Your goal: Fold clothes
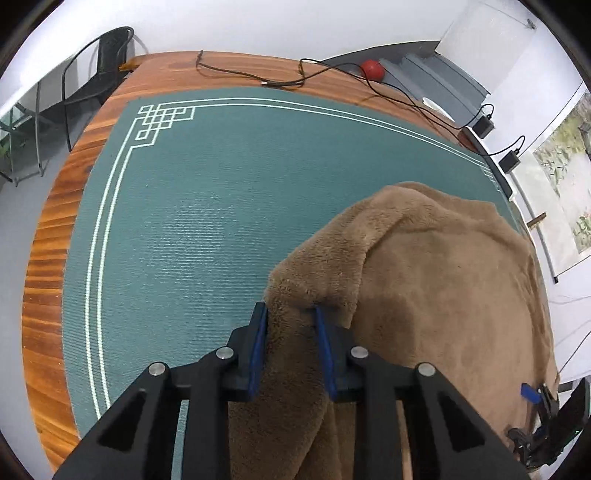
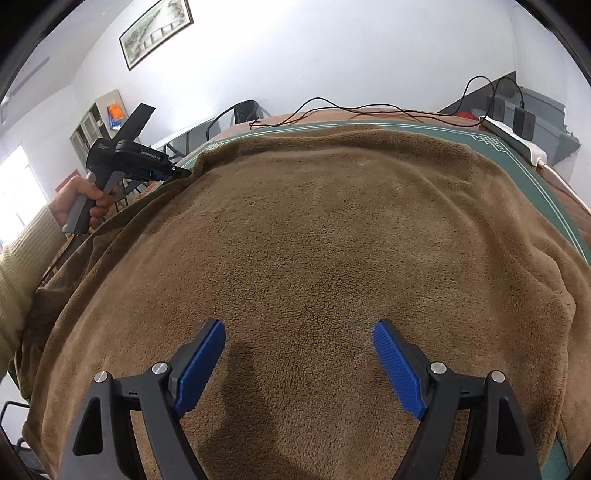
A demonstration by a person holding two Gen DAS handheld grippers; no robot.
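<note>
Brown fleece garment seemingly pinched by left gripper.

Plain brown fleece garment; teal mat with white line border; reddish striped wooden worktop.

A home room: wooden table, framed picture, cabinet, chair.

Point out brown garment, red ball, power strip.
brown garment (image 2: 314,240): right wrist view, middle of the fleece.
red ball (image 1: 372,70): left wrist view, centre of the ball.
power strip (image 2: 517,142): right wrist view, its white top face.
</note>
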